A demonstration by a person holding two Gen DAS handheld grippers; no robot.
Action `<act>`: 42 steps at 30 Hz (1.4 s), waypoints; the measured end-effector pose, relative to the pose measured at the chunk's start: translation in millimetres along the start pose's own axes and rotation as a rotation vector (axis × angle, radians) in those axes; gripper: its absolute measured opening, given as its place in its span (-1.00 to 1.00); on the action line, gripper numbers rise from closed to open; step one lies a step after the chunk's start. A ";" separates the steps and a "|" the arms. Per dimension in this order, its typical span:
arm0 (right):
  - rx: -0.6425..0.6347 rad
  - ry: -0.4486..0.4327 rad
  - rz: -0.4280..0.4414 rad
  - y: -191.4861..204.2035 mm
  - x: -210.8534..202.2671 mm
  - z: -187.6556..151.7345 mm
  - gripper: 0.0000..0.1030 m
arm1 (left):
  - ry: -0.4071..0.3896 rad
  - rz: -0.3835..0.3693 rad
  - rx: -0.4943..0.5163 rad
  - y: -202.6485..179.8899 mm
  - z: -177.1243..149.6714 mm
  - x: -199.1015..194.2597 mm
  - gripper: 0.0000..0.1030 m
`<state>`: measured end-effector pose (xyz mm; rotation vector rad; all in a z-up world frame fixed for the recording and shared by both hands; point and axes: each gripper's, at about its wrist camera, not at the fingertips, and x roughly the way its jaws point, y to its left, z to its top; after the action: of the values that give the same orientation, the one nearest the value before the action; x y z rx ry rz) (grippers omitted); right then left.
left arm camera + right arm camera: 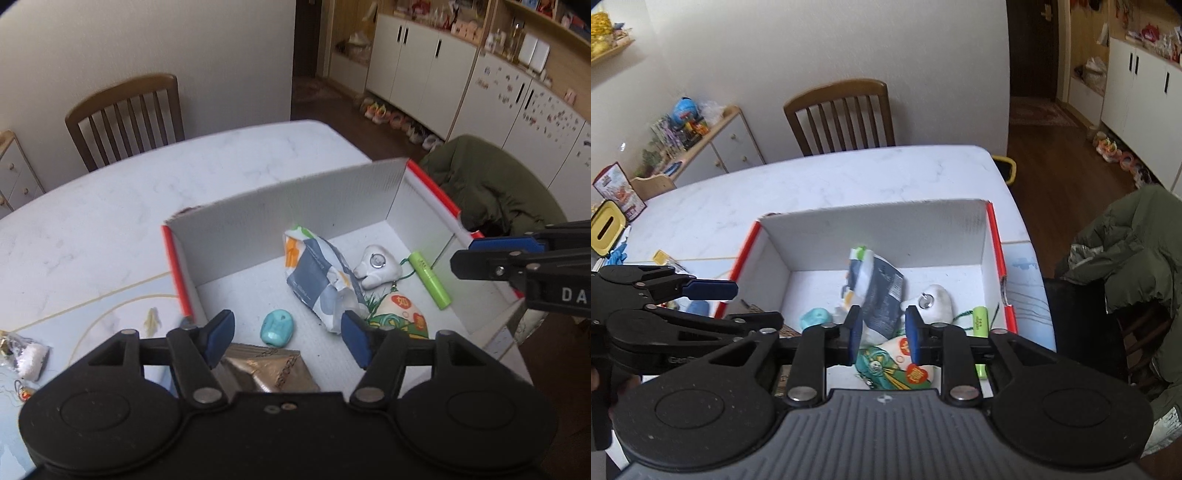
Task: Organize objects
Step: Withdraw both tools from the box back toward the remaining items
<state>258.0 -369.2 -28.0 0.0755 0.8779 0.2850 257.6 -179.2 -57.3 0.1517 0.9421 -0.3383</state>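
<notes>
From the left wrist view, the left gripper [287,338] hangs over the near edge of the white box [284,206], fingers spread wide with nothing between them, and below sit a turquoise stone [277,328], a crinkly snack packet [317,273], a white toy [376,272], a green battery [430,279], a printed pouch [400,314] and a bronze foil packet [266,369] right under the fingers. The foil packet looks light and slippery, soft enough to crumple, so a pinch on a flat corner or a seam should serve best; the stone looks hard and smooth (likely to skid out of a loose grip). Out on the bench [147,192], to the left of the box, a small cream figure [152,320] and a white beaded bundle [31,360] lie unsorted, so the job looks partway done. Over to the right wrist view: the right gripper [882,336] hovers above the printed pouch [905,365] and the snack packet [879,291], fingers parted only narrowly, empty as far as I can judge. The left gripper [713,290] shows at the left, apart from it. The bench [849,173] is pale marble-look, smooth and mostly bare beyond the box, with a wooden chair [842,114] at the far side, a green coat [1126,251] draped on a seat at right, white cabinets [1137,92] and a dark wood floor [1052,170] behind.
</notes>
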 end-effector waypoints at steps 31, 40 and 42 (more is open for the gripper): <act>-0.134 -0.030 0.153 183.6 0.3 -31.4 0.24 | -0.139 0.096 -0.172 174.6 -93.4 -104.0 0.70; -0.176 0.014 0.146 247.8 33.1 -40.6 0.40 | -0.115 0.140 -0.195 232.2 -115.6 -100.7 0.97; -0.178 0.021 0.150 259.3 42.1 -41.1 0.54 | -0.107 0.141 -0.211 245.8 -119.3 -98.1 0.98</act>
<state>196.1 -110.9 -38.7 -0.0273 0.8662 0.5032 199.0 105.1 -51.7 0.0058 0.8502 -0.1142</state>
